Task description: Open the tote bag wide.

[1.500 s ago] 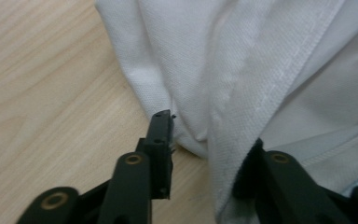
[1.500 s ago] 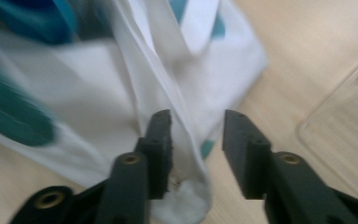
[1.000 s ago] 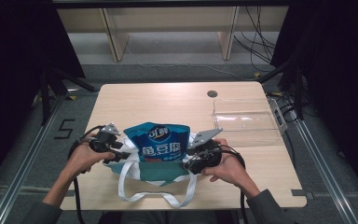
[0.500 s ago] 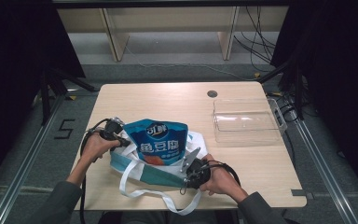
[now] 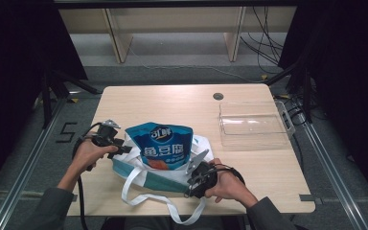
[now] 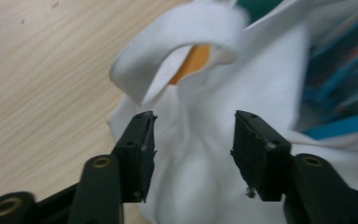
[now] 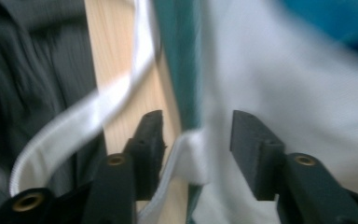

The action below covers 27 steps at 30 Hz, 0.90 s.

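A blue snack pouch (image 5: pixel 162 146) with white lettering stands in a white and teal tote bag (image 5: pixel 146 178) near the table's front edge. My left gripper (image 5: pixel 124 150) is at the bag's left side. Its jaws have just been opening, and white cloth (image 6: pixel 191 154) lies loose between the pads. My right gripper (image 5: pixel 190 188) is low at the bag's front right corner. Its jaws have also just been opening, with a white strap end (image 7: pixel 191 156) and the teal edge (image 7: pixel 179 60) between them, not pressed. The white handles (image 5: pixel 172 211) trail toward the person.
A clear plastic tray (image 5: pixel 251 123) sits at the right of the wooden table (image 5: pixel 172 103), beyond a round cable hole (image 5: pixel 218 96). The person's sleeve (image 7: pixel 32 70) is close beside the right gripper. Dark frame rails run along both sides.
The right hand has dropped from the bag's right side toward the front corner. The left hand swung out to the left and came back to the bag. The pouch stays put.
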Each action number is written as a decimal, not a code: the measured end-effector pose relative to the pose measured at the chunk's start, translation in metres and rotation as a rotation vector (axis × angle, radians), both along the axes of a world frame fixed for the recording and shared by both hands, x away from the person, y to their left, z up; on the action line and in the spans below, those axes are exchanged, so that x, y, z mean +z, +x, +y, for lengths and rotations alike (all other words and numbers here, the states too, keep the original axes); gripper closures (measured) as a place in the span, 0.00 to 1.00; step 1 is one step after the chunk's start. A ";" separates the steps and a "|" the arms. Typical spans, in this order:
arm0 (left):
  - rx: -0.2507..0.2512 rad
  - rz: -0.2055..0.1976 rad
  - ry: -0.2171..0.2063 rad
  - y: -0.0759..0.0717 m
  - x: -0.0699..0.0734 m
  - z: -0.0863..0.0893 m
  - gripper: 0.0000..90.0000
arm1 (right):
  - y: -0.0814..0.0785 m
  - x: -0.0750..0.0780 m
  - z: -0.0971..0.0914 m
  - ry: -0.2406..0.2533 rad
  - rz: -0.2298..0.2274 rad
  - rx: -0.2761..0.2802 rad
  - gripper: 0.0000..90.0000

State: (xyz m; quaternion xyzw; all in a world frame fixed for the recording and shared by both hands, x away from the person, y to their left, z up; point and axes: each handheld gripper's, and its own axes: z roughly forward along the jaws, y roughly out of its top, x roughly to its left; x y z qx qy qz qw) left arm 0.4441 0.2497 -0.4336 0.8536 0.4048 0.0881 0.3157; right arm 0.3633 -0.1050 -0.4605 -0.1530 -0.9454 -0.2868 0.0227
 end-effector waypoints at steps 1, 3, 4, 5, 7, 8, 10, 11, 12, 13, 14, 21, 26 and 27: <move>0.000 0.000 0.000 0.000 0.000 0.000 0.49 | 0.001 0.008 -0.004 0.031 -0.011 -0.007 0.58; -0.023 -0.023 -0.016 -0.012 0.013 -0.001 0.49 | 0.002 0.021 -0.011 0.090 -0.039 -0.037 0.56; -0.057 -0.043 -0.035 -0.024 0.022 -0.003 0.48 | 0.003 0.027 -0.017 0.135 -0.058 -0.054 0.55; -0.078 -0.042 -0.048 -0.030 0.025 -0.006 0.48 | 0.005 0.031 -0.020 0.159 -0.065 -0.056 0.55; -0.141 -0.041 -0.068 -0.042 0.028 -0.011 0.48 | 0.007 0.040 -0.028 0.196 -0.100 -0.119 0.55; -0.152 -0.034 -0.091 -0.048 0.027 -0.014 0.48 | 0.009 0.044 -0.033 0.184 -0.126 -0.148 0.55; -0.193 -0.016 -0.115 -0.056 0.024 -0.020 0.47 | 0.013 0.047 -0.040 0.190 -0.169 -0.193 0.55; -0.199 -0.016 -0.116 -0.059 0.021 -0.023 0.46 | 0.015 0.047 -0.042 0.183 -0.171 -0.214 0.55; -0.205 -0.004 -0.123 -0.061 0.019 -0.025 0.45 | 0.016 0.047 -0.044 0.167 -0.173 -0.235 0.55; -0.244 0.001 -0.119 -0.062 0.015 -0.028 0.45 | 0.017 0.046 -0.046 0.166 -0.185 -0.248 0.55; -0.258 0.005 -0.125 -0.062 0.012 -0.030 0.43 | 0.020 0.043 -0.047 0.170 -0.204 -0.274 0.55; -0.349 0.081 -0.147 -0.063 -0.017 -0.042 0.38 | 0.037 0.036 -0.046 0.125 -0.226 -0.305 0.57; -0.411 0.041 0.002 -0.071 -0.034 -0.049 0.68 | 0.051 0.031 -0.032 0.134 -0.203 -0.273 0.83; -0.435 0.039 0.034 -0.073 -0.037 -0.049 0.74 | 0.053 0.029 -0.030 0.111 -0.194 -0.272 0.89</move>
